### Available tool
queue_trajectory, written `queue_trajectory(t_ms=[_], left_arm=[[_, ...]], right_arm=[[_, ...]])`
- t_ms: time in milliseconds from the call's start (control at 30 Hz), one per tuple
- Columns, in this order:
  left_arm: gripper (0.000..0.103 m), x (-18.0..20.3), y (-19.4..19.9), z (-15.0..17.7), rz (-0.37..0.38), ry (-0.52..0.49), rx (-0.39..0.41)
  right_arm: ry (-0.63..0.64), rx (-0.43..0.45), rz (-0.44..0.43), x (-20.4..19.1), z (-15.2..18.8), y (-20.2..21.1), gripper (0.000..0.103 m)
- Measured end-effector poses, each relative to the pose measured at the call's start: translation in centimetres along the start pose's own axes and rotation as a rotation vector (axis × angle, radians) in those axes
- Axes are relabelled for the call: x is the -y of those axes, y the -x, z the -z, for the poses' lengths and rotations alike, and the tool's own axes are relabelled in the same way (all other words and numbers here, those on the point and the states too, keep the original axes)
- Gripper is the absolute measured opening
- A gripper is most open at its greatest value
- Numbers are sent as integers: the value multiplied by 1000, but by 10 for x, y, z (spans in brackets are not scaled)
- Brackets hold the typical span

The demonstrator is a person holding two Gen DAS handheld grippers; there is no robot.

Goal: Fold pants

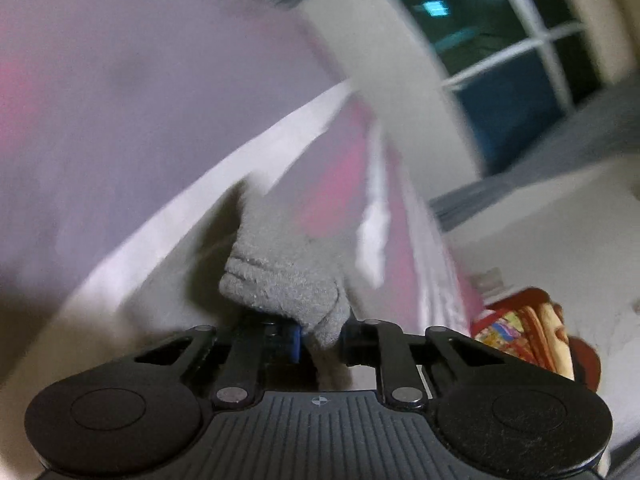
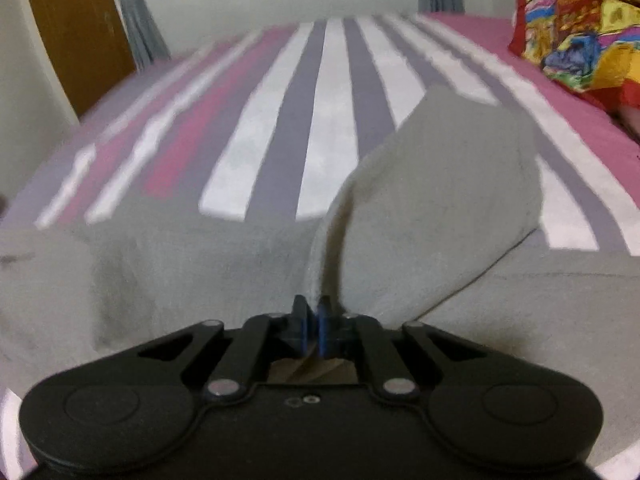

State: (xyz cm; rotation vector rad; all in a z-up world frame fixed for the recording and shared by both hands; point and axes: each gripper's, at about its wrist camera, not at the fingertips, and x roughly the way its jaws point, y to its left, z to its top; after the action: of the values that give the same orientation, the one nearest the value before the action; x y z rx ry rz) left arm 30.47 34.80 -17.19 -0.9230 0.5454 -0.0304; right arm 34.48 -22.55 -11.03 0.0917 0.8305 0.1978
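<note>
between your closed left gripper [image 1: 320, 334] and right gripper [image 2: 314, 326], pinched pants [image 2: 432, 200] rise mid-fold; next, carry them ahead across the bed [image 2: 328, 92].

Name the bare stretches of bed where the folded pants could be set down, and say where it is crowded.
In the right wrist view, the striped bedspread lies bare beyond the grey pants, bordered by the wall, the wooden door and the colourful bedding pile. The near edge is crowded: pants cover it, and the right gripper and left gripper each pinch cloth.
</note>
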Motion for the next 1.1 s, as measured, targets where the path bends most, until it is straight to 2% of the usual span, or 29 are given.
queue_trajectory(t_ms=[100, 167, 200, 233, 267, 300, 333, 467, 633, 700, 767, 833, 900, 967, 1000, 1033, 1067, 1100], left_arm=[[18, 21, 14, -6, 55, -141, 28], [18, 22, 16, -1, 44, -217, -6], [18, 18, 9, 8, -36, -263, -61], [18, 12, -3, 12, -111, -279, -123], [18, 5, -10, 19, -169, -293, -174], [18, 0, -13, 27, -183, -295, -182], [18, -2, -11, 32, -174, -271, -158], [18, 9, -3, 33, -176, -267, -131], [18, 14, 6, 9, -133, -287, -72], [18, 8, -7, 3, -201, -320, -120], [18, 7, -17, 10, -256, -350, -163], [19, 10, -15, 15, -279, -356, -143], [25, 21, -7, 21, -307, -353, -109], [37, 36, 16, 32, -376, -380, -32], [50, 42, 25, 35, -402, -378, 1], [56, 48, 35, 42, -427, -362, 41], [60, 52, 40, 48, -423, -337, 64], [60, 53, 39, 53, -416, -320, 52]], right_arm=[[-5, 138, -26, 13, 19, 46, 5], [-29, 200, -41, 27, 46, 63, 5], [-42, 196, -44, 33, 57, 62, 5], [-54, 149, -33, 39, 68, 50, 6], [-73, 63, -16, 46, 80, 33, 6], [-115, 0, -19, 53, 91, 18, 6], [-150, 0, -29, 58, 97, 15, 7], [-144, 20, -32, 56, 97, 22, 7], [-154, 81, -86, 48, 81, 47, 6], [-130, 76, -74, 44, 88, 48, 6], [-121, 4, -42, 42, 93, 26, 6], [-152, 1, -38, 45, 98, 24, 5], [-149, 13, -34, 42, 97, 30, 16], [-110, 90, -17, 39, 96, 52, 33], [-97, 132, -23, 37, 90, 61, 36], [-86, 158, -28, 38, 86, 67, 41], [-76, 157, -28, 38, 80, 67, 41], [-62, 144, -18, 38, 72, 63, 40]])
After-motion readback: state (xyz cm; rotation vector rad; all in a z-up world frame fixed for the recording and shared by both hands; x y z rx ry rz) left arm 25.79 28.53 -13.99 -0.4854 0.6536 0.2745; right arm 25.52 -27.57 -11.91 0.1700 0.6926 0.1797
